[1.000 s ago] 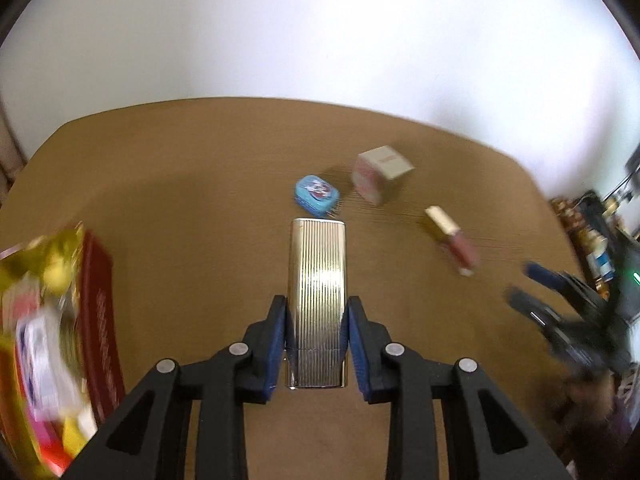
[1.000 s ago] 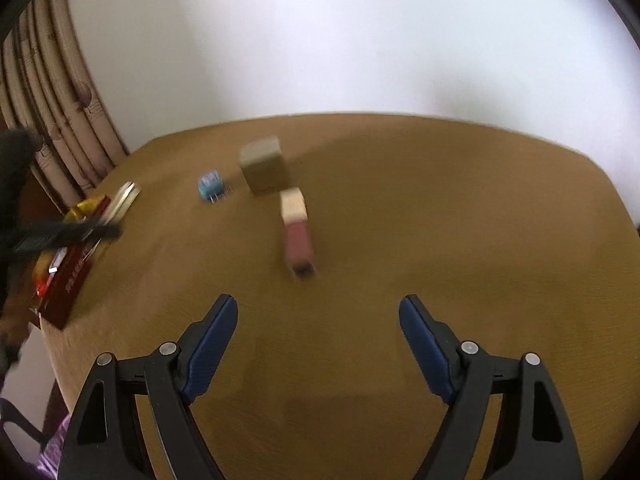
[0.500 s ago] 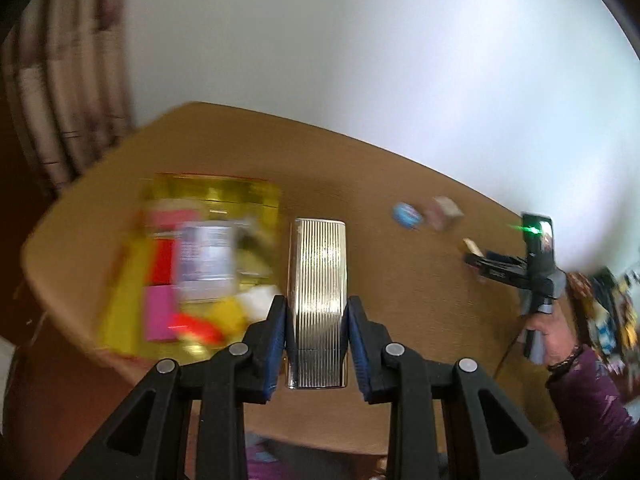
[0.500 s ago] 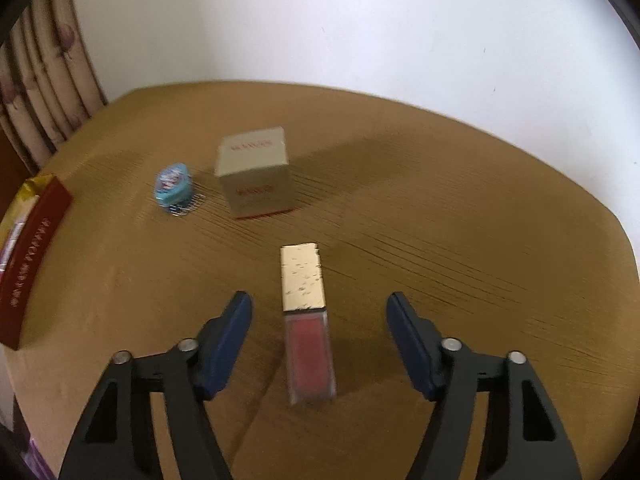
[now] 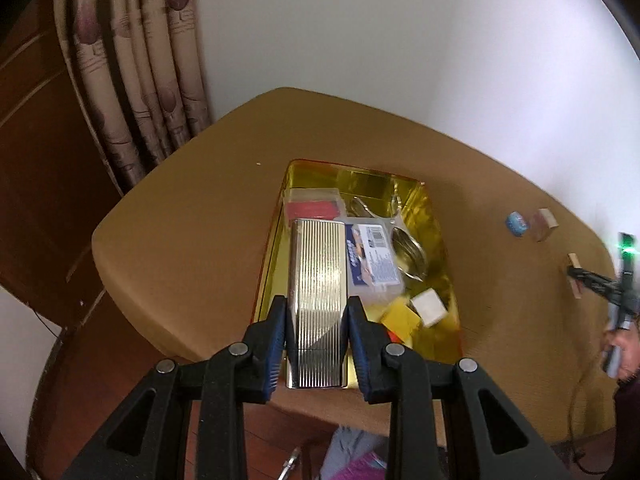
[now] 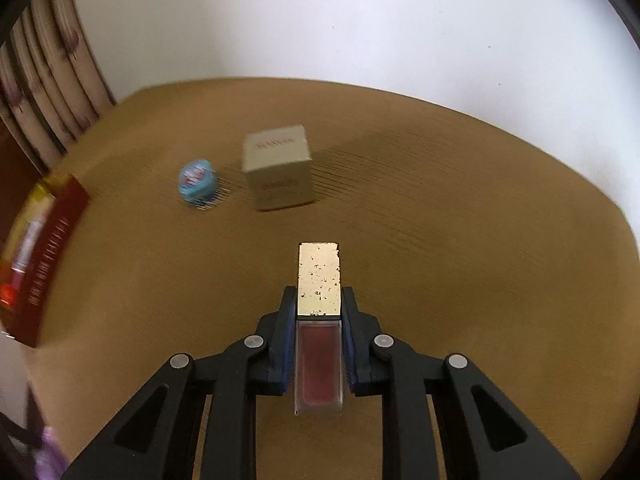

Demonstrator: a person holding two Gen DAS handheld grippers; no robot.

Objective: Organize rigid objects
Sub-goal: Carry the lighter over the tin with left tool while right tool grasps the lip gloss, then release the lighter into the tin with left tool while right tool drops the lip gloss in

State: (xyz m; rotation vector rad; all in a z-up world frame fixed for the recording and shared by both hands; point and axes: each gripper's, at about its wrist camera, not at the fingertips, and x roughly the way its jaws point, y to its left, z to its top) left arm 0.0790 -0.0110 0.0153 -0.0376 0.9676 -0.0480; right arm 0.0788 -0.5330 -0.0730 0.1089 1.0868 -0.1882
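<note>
Right now your left gripper (image 5: 316, 316) clamps the ribbed silver case (image 5: 317, 304) above the gold tin (image 5: 436, 216). Your right gripper (image 6: 319, 312) pinches the lip gloss (image 6: 319, 320); beyond its jaws stand the beige box (image 6: 278, 168) and blue tin (image 6: 196, 180).

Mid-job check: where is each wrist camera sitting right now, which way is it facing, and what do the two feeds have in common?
Left wrist: behind the left tool, angled down at the gold tin; its fingers clamp a ribbed silver case; the right tool shows far right.
Right wrist: behind the right tool, low over the table, facing the cream box and blue tin; it grips a lip gloss.
Shared: gold tin, cream box, blue tin, table.
</note>
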